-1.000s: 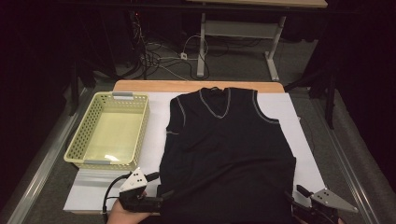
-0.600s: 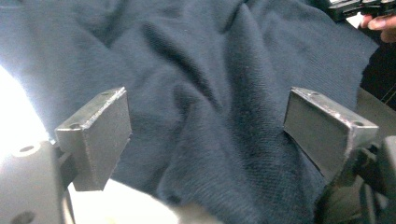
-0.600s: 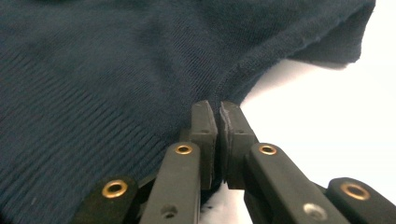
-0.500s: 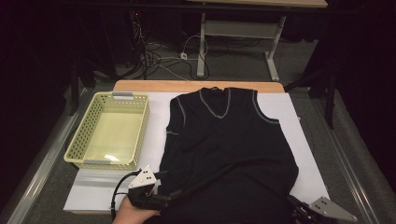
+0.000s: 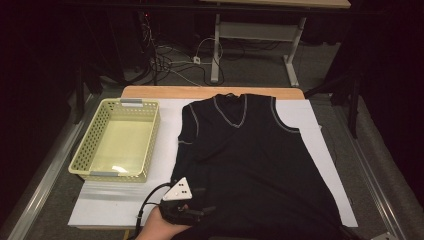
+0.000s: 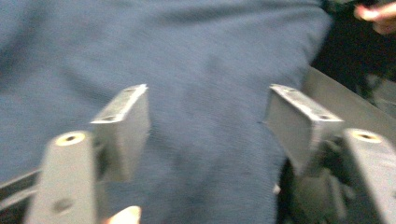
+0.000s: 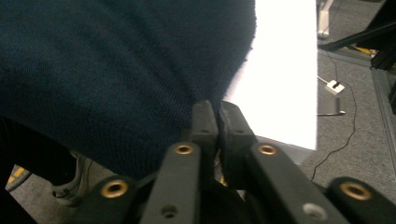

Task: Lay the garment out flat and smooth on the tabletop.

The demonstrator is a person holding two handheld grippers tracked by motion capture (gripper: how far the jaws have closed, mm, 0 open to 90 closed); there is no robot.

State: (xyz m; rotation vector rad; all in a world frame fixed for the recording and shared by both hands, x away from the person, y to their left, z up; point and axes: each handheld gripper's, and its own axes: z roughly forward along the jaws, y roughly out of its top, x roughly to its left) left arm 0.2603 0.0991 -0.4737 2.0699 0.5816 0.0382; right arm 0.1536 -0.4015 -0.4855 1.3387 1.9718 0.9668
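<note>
A dark sleeveless V-neck vest [image 5: 245, 155] lies flat on a white sheet [image 5: 310, 130]. My left gripper [image 5: 206, 206] hovers over the vest's lower left corner, held by a hand [image 5: 155, 227]. In the left gripper view its jaws [image 6: 208, 107] stand apart over the knit fabric [image 6: 205, 56]; they have just been closing, and the pads press on nothing. In the right gripper view my right gripper [image 7: 218, 109] is shut on the vest's [image 7: 116, 70] edge beside the white sheet [image 7: 285, 70], its jaws having just eased open slightly.
A pale yellow mesh basket [image 5: 80, 160] stands to the left of the vest, with nothing in it. Metal rails run along both sides of the table. Behind it are a desk frame and floor cables [image 5: 175, 55]. The other hand [image 6: 378, 14] shows far off in the left gripper view.
The left gripper has slid right onto the vest's lower left corner. The right gripper, at the lower right edge before, has left the high view.
</note>
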